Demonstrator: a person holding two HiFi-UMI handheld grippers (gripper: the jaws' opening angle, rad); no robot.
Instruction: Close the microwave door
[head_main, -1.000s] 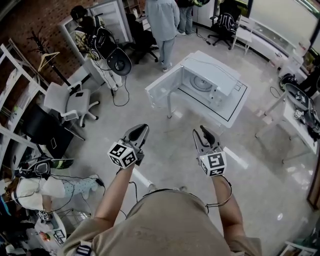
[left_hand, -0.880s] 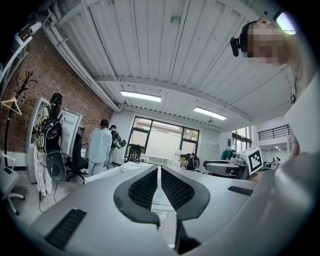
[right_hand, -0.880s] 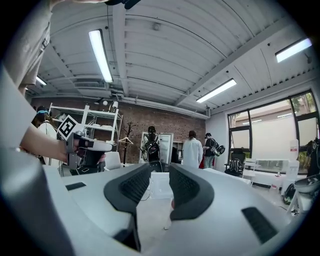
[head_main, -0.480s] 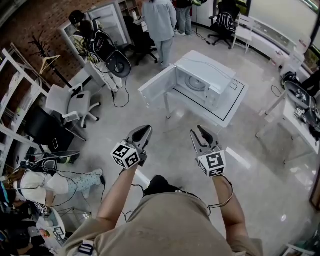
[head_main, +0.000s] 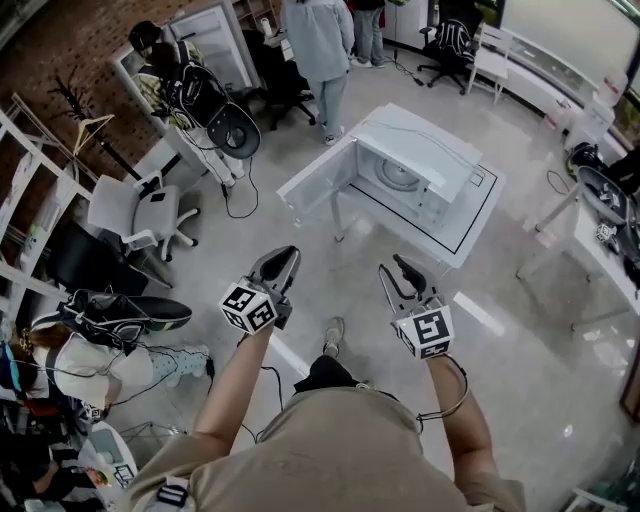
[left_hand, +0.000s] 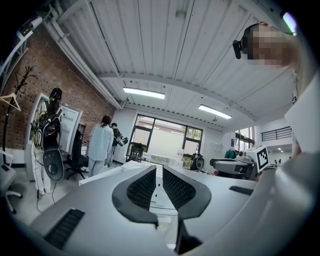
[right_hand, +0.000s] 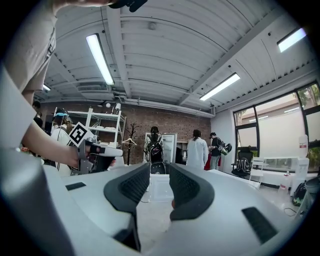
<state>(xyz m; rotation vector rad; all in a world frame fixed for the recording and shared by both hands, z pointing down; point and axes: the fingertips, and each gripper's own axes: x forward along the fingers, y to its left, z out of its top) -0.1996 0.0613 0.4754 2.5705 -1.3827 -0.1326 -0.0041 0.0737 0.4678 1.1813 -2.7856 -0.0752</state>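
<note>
The white microwave (head_main: 425, 160) stands on a white table (head_main: 470, 225) ahead of me, with its door (head_main: 315, 188) swung wide open to the left and the round turntable visible inside. Both grippers are held level over the floor, well short of the table and touching nothing. My left gripper (head_main: 280, 262) (left_hand: 159, 170) shows a thin gap between its pads; its jaws are opening with nothing between them. My right gripper (head_main: 392, 266) (right_hand: 159, 167) is open and empty, and a white panel (right_hand: 159, 187), seemingly the microwave door, shows far off between its jaws.
Two people (head_main: 322, 40) stand beyond the microwave. A grey office chair (head_main: 150, 215), cables on the floor and metal shelving (head_main: 30, 200) fill the left side. Another white table (head_main: 600, 230) stands at the right. A tall white cabinet (head_main: 215, 45) is at the back left.
I have stepped forward; a foot now shows below the grippers. Both grippers have moved on toward the microwave. The door still stands open.
</note>
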